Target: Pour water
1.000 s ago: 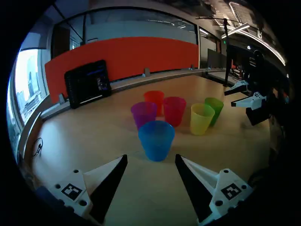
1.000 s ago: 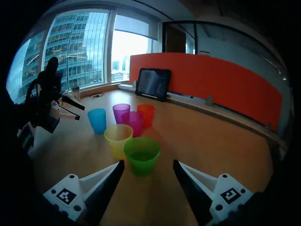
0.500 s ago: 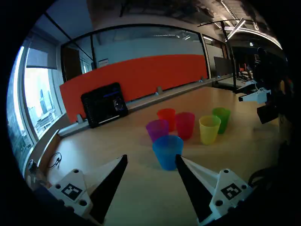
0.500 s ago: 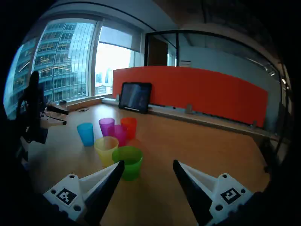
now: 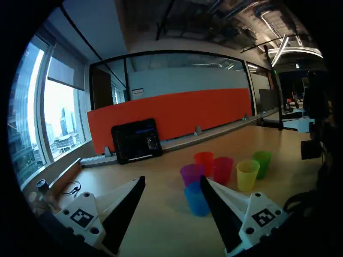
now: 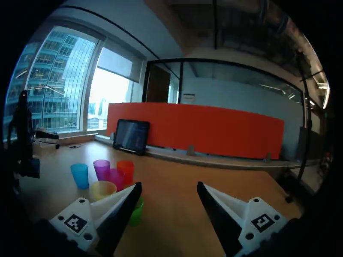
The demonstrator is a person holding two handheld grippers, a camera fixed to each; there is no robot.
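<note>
1. Ahead of the left gripper [image 5: 171,177], jaws parted and empty, six cups cluster on the table [image 5: 171,233]: blue cup [image 5: 195,201] nearest, partly behind its right finger, then purple cup [image 5: 191,172], orange cup [image 5: 203,160], pink cup [image 5: 223,169], yellow cup [image 5: 247,174], green cup [image 5: 262,162].
2. Right gripper [image 6: 169,184], jaws also apart, has the green cup behind its left finger, the rest left of it.
3. One tablet [image 5: 136,140] leans beyond; left gripper view adds ceiling lights [image 5: 283,43], right gripper view glass towers [image 6: 51,85].
</note>
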